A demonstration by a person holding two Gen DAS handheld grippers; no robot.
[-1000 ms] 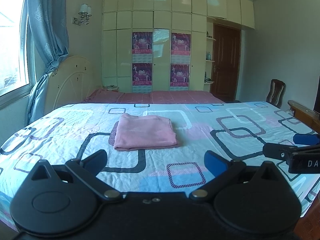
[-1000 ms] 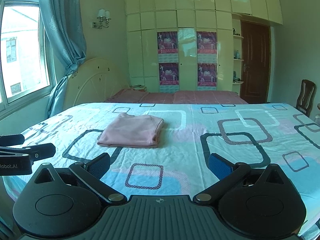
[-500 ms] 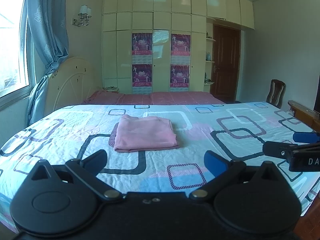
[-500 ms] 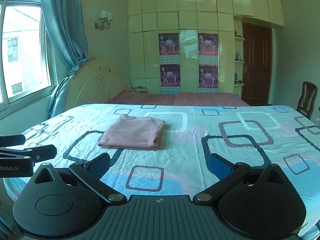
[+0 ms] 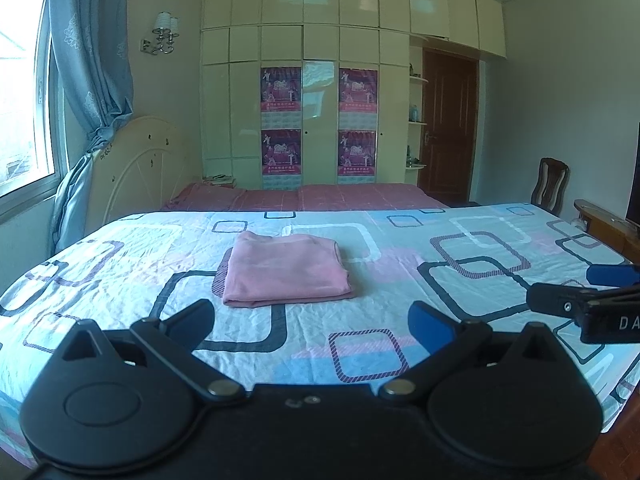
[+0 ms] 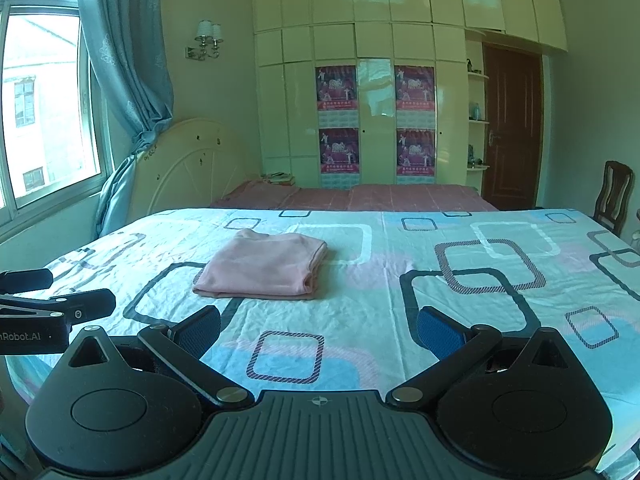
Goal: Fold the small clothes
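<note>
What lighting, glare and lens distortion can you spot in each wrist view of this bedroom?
Left wrist view: the bright window at the left edge is overexposed, and the glossy cream wardrobe doors carry reflections. Right wrist view: the window is again blown out, a greenish cast tints the walls, and fisheye curvature bends the patterned bedsheet edge.

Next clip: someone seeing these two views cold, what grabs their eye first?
Most likely the folded pink garment, lying alone in a neat rectangle on the patterned bedsheet, left of the bed's middle. Next, the black left tool and right tool filling the bottom of each view, both open and held apart from the cloth. Behind, four magenta posters stand out on the cream wardrobe.
</note>
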